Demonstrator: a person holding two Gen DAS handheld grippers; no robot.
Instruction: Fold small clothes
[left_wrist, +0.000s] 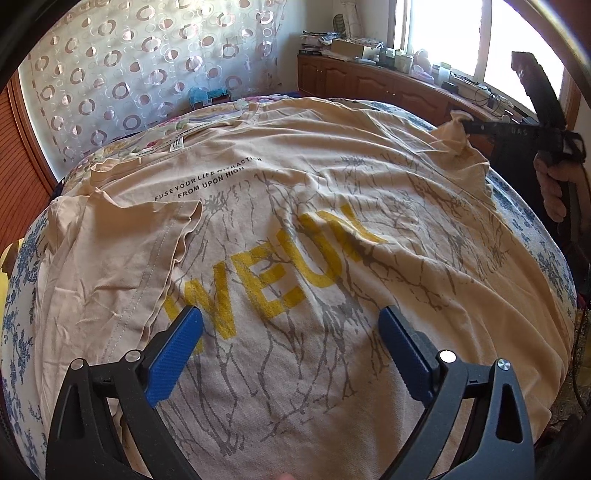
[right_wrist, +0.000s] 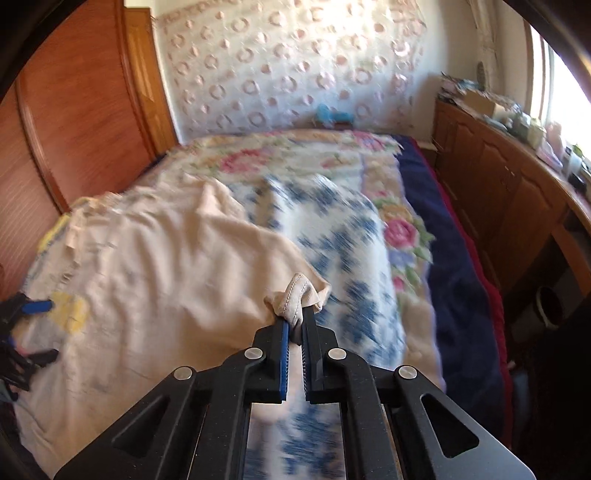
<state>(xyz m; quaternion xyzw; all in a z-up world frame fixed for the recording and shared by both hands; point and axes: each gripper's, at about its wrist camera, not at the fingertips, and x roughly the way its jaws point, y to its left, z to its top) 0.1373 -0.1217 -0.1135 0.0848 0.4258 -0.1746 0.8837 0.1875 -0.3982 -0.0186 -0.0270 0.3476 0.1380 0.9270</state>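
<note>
One tool (right_wrist: 298, 317) pinching T-shirt (left_wrist: 295, 229) sleeve, close-up right-wrist only.

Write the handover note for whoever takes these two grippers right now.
Right gripper: shut on the hem of one T-shirt sleeve, pinched and lifted a little off the bed.
Left gripper: open, holding nothing, above the yellow lettering on the T-shirt's chest.
Beige T-shirt: spread print-up on the blue floral sheet.
Done: the other sleeve already lies folded in over the body.
Left: carry the pinched sleeve inward, then fold the body up.
</note>
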